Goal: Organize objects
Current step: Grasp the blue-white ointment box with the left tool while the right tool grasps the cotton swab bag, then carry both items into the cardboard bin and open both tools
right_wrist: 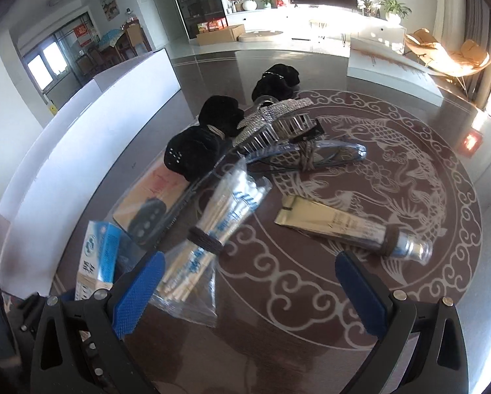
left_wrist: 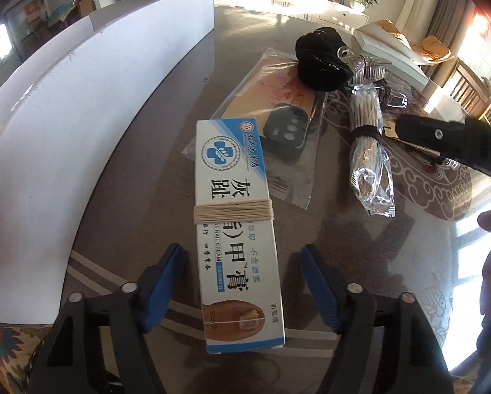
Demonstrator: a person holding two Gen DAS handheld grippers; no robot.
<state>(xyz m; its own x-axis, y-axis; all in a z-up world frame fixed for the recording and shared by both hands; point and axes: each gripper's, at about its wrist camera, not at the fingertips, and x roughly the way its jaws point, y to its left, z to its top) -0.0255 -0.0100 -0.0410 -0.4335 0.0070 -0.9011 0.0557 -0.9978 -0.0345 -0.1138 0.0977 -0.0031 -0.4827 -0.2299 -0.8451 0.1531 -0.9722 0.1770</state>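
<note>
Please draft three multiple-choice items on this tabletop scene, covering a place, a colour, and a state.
1. Where does the white-and-blue cardboard cream box lie?
A. between the left hand-held gripper's fingers
B. on the black fabric scrunchie
C. inside the white bin

2. What colour are the gripper's finger pads?
A. red
B. blue
C. green

3. How does the right hand-held gripper stand?
A. clamped on the gold tube
B. shut, holding nothing
C. open, holding nothing

Answers: 1 A, the box runs between the fingers, gaps on both sides. 2 B, both pads show blue. 3 C, its pads stand wide apart above the brown patterned table.
</note>
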